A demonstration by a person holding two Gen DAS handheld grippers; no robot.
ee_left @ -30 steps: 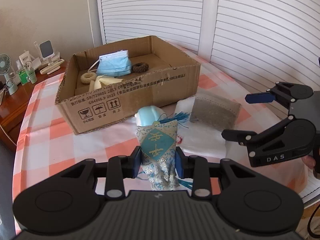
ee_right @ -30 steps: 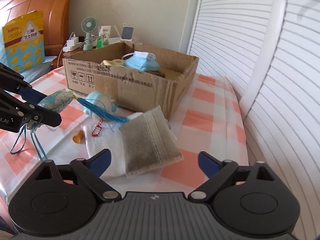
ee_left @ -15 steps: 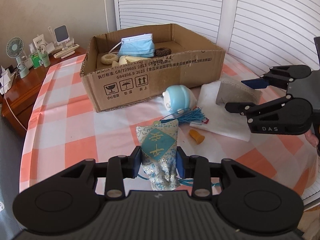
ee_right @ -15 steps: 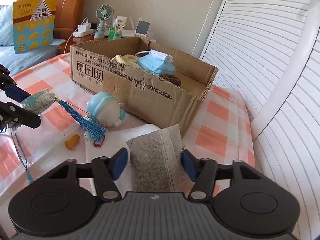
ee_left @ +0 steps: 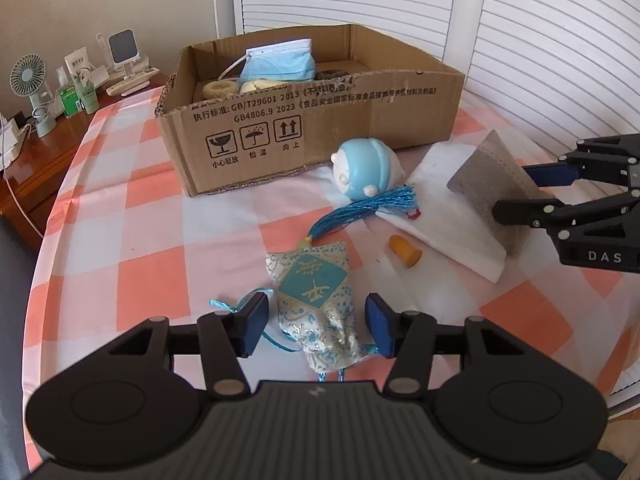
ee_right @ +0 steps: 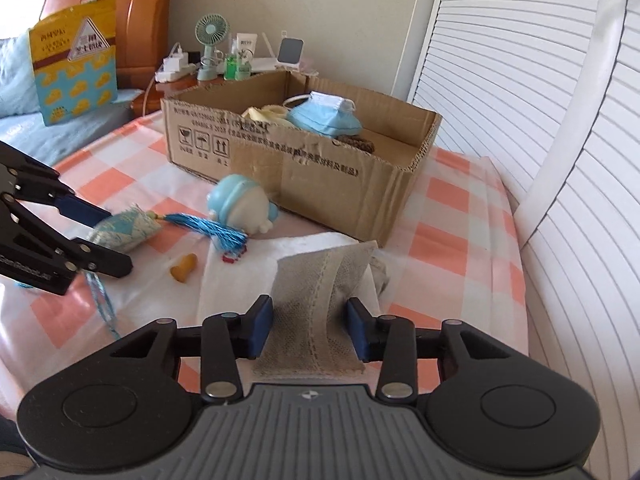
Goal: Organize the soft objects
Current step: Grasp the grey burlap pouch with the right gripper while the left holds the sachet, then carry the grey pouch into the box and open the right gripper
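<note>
A blue-and-silver brocade sachet (ee_left: 316, 300) with a blue tassel (ee_left: 384, 200) lies on the checked desk (ee_left: 140, 216) between the left gripper's (ee_left: 316, 330) opening, released jaws. The right gripper (ee_right: 308, 330) is closing on a grey pouch (ee_right: 320, 300). The cardboard box (ee_left: 320, 128) reads "GB4806.9 2023".

Left gripper (ee_left: 316, 326) fingers opening, angled down; right gripper (ee_right: 310, 330) fingers closing.

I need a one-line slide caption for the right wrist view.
Right hand-held gripper closing on a grey pouch beside the cardboard box.
</note>
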